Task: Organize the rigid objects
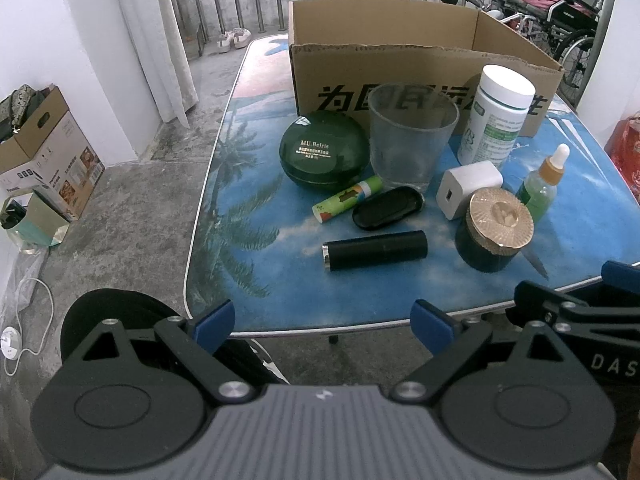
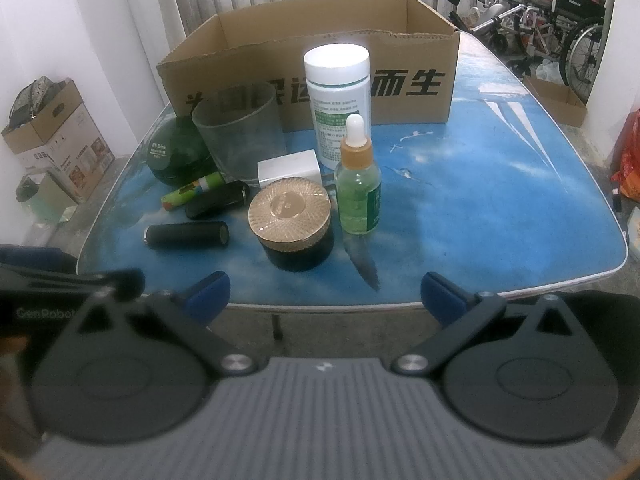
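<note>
Right gripper (image 2: 325, 294) spread wide; shoes (image 1: 233, 38) show left-view only.

Backlit daylight — soft, fisheye-warped edges

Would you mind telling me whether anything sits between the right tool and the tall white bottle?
Yes. From the right tool, the gold-lidded jar and the dropper bottle stand directly in front of the white bottle, with the white cube beside them. The tool is open and holds nothing.
</note>
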